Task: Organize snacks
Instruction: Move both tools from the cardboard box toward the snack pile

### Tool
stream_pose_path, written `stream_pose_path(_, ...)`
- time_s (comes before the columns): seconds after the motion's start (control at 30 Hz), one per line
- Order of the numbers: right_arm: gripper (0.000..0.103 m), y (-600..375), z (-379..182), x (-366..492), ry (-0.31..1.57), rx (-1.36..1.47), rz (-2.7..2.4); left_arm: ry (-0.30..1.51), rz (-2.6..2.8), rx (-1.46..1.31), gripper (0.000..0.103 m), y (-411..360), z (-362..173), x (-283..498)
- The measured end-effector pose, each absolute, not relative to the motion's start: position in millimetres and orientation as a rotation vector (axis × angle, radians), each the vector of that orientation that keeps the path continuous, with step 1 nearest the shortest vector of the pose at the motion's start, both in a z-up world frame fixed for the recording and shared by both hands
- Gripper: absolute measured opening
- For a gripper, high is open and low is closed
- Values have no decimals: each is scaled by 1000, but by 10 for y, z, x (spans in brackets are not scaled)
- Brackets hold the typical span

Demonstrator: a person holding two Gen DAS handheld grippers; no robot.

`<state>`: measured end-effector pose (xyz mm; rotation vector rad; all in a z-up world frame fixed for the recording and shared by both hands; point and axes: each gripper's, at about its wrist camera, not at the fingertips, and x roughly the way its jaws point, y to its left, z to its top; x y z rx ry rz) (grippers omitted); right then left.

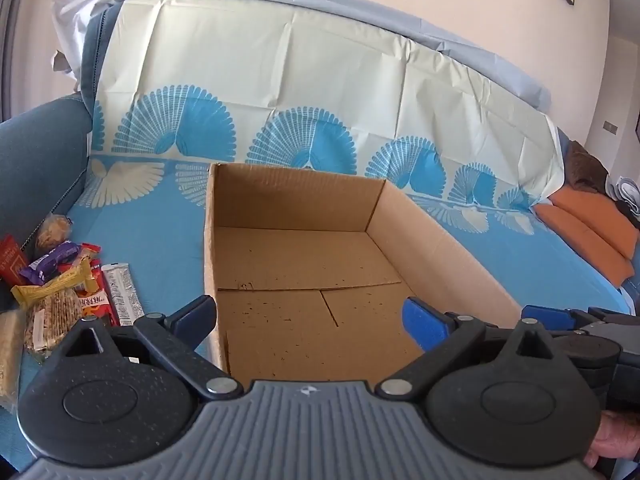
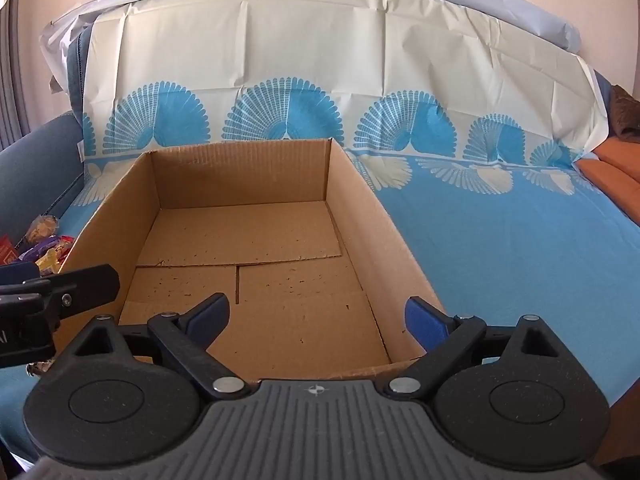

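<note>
An open cardboard box point(image 1: 436, 240) with nothing inside stands on the blue cloth; it also shows in the right wrist view point(image 2: 368, 224). A pile of wrapped snacks point(image 1: 68, 284) lies left of the box; its edge shows in the right wrist view point(image 2: 44, 244). My left gripper point(image 1: 310, 320) is open and empty over the box's near left corner. My right gripper point(image 2: 318, 320) is open and empty over the box's near edge. The right gripper's finger shows at the right of the left wrist view point(image 1: 548, 314). The left gripper shows at the left of the right wrist view point(image 2: 64, 292).
The blue and cream patterned cloth point(image 2: 500, 248) covers a sofa seat and back. A blue armrest point(image 1: 36, 160) rises behind the snacks. Orange cushions point(image 1: 592, 224) and a dark brown item point(image 1: 586, 168) lie at the far right.
</note>
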<state>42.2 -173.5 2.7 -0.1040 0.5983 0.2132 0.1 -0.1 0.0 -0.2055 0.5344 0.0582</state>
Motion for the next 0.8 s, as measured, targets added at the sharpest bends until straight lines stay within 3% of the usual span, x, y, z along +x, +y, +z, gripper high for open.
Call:
stream_pose_path(0.43,88,-1715,33,360,562,-106,221,549,-2,-222,100,30,22,-14)
stream_pose_path(0.6,79,-1680,36,348,553,-114,238,545,-39,-263,99,18,38,-45)
stream_pose_path(0.8,72,-1631,35,314,534,-138,254,554,-75,-275,90,18,81,-61)
